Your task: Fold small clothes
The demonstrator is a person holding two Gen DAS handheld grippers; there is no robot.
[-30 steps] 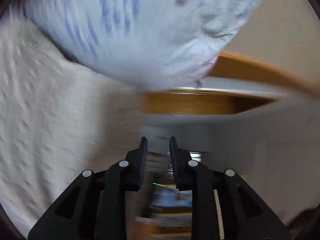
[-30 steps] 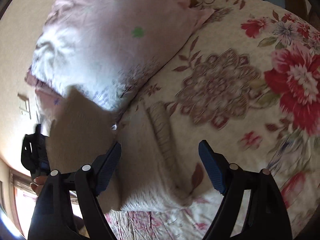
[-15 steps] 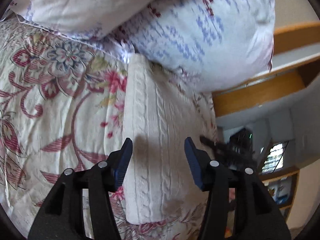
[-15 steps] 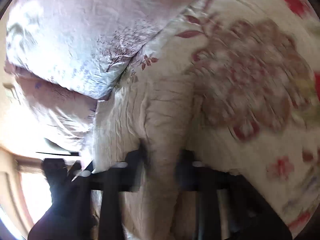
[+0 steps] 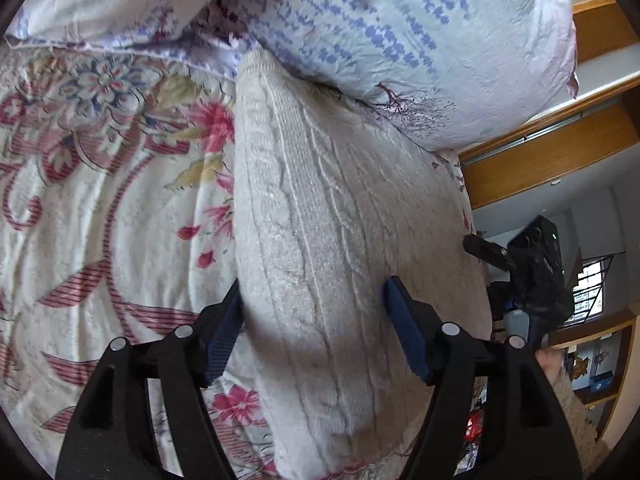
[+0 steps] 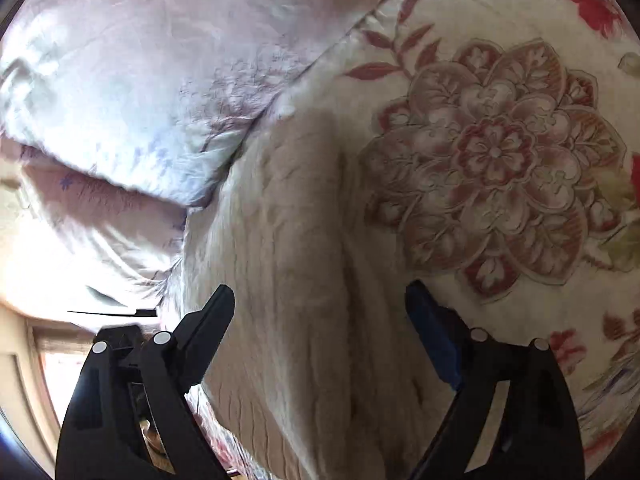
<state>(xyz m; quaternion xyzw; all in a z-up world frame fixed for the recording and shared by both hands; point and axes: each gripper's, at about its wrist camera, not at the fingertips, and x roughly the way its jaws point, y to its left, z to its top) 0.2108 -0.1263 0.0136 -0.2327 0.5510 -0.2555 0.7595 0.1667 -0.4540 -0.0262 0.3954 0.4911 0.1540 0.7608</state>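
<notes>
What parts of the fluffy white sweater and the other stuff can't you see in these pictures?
- Knit sweater: its far end slips under the pillow in the left wrist view; its near end is cut off by the picture's bottom edge.
- Sweater's right side in the right wrist view: blurred folds, so layers cannot be counted.
- Left gripper and right gripper: both open; whether the fingers touch the knit is unclear.

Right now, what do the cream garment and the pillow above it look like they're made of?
The cream garment looks like a thick, matte cable knit, wool or acrylic: raised braided ribs and a fuzzy surface. The pillow looks like a thin, smooth woven cover, maybe cotton, with fine creases, a faint sheen and a printed blue pattern.
</notes>
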